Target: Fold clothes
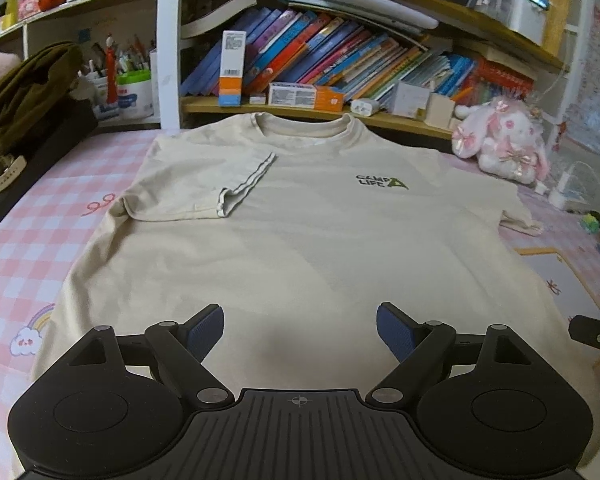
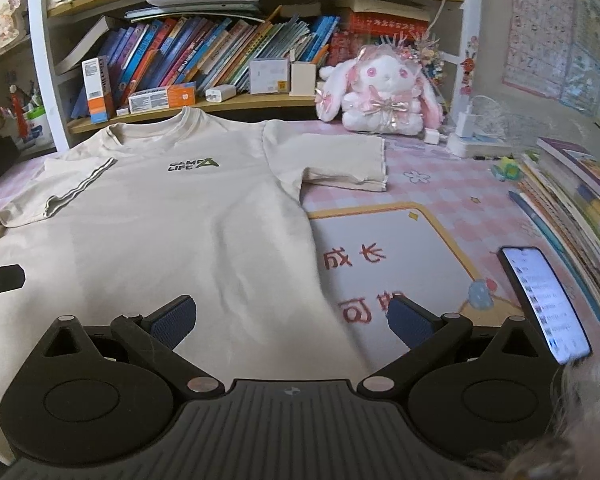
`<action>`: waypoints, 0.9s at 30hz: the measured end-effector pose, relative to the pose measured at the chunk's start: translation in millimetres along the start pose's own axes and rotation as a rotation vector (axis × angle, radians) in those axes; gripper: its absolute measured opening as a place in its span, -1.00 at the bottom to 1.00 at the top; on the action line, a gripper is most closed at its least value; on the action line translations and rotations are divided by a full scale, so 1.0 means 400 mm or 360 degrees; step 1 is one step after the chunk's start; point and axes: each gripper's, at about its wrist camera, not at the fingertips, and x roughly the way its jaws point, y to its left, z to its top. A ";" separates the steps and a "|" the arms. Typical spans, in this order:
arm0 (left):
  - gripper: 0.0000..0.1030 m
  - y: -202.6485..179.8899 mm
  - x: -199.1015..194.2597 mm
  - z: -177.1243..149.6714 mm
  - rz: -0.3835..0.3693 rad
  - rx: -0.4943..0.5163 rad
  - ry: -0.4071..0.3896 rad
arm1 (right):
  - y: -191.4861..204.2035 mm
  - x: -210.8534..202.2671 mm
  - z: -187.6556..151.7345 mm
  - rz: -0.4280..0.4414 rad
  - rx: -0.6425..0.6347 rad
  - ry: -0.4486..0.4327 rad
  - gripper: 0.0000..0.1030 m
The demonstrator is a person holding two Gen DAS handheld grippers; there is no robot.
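Observation:
A cream T-shirt (image 1: 292, 232) with a small green chest logo (image 1: 381, 182) lies face up on a pink checked desk mat (image 1: 28, 232), collar toward the bookshelf. Its left sleeve (image 1: 204, 184) is folded inward onto the chest; the other sleeve (image 2: 340, 160) lies spread flat. My left gripper (image 1: 300, 330) hovers open over the lower middle of the shirt, nothing between its blue pads. My right gripper (image 2: 292, 320) is open above the shirt's right side edge (image 2: 324, 280), one pad over cloth, the other over the mat's printed panel (image 2: 400, 248).
A plush rabbit (image 2: 380, 92) sits at the back right. A lit phone (image 2: 544, 304) leans by stacked books (image 2: 580, 208) on the right. A charger and power strip (image 2: 472, 136) lie behind. Olive cloth (image 1: 24, 88) and a black box stand at the left. The bookshelf (image 1: 340, 72) runs behind.

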 end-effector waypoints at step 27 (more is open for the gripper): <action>0.67 -0.279 0.058 -0.018 0.0455 -0.0126 0.0172 | -0.375 0.419 0.269 0.0533 0.0185 0.0207 0.84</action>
